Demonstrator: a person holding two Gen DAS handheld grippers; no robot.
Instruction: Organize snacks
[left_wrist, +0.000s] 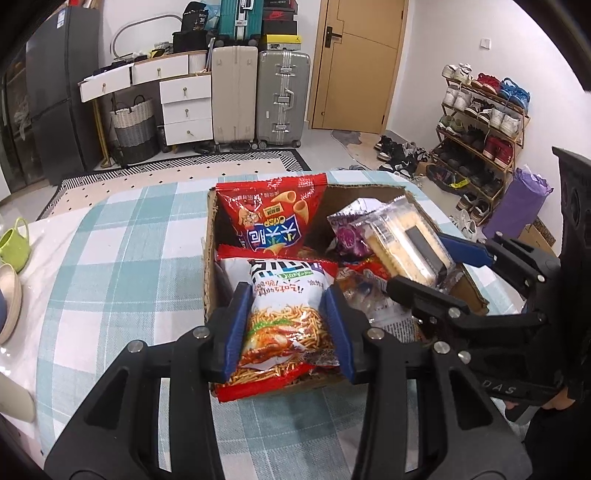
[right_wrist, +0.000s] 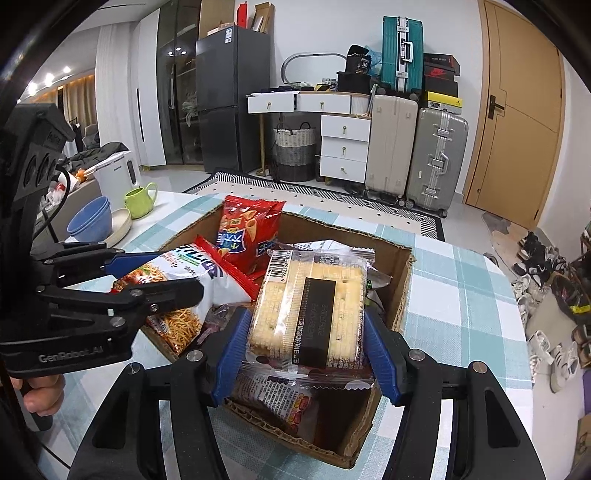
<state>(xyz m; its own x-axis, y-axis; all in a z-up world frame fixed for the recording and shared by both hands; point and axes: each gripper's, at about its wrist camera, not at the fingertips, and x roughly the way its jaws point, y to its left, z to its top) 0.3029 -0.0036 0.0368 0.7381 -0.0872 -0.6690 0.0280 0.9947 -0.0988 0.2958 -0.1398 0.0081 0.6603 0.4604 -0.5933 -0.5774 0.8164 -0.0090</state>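
Observation:
An open cardboard box (left_wrist: 208, 258) of snacks stands on the plaid tablecloth; it also shows in the right wrist view (right_wrist: 400, 291). My left gripper (left_wrist: 290, 328) is shut on a white bag of fried noodle sticks (left_wrist: 284, 314), held over the box's near edge. My right gripper (right_wrist: 308, 343) is shut on a clear pack of crackers (right_wrist: 306, 314), held above the box. A red bag of cone crisps (left_wrist: 271, 218) leans on the far wall of the box. A purple packet (left_wrist: 347, 232) and small red packets (right_wrist: 280, 398) lie inside.
A green mug (right_wrist: 138, 199), stacked blue bowls (right_wrist: 92, 221) and a cream plate (right_wrist: 120, 225) stand at the table's left. Suitcases (left_wrist: 258, 96), drawers and a shoe rack (left_wrist: 480, 122) stand on the floor beyond the table.

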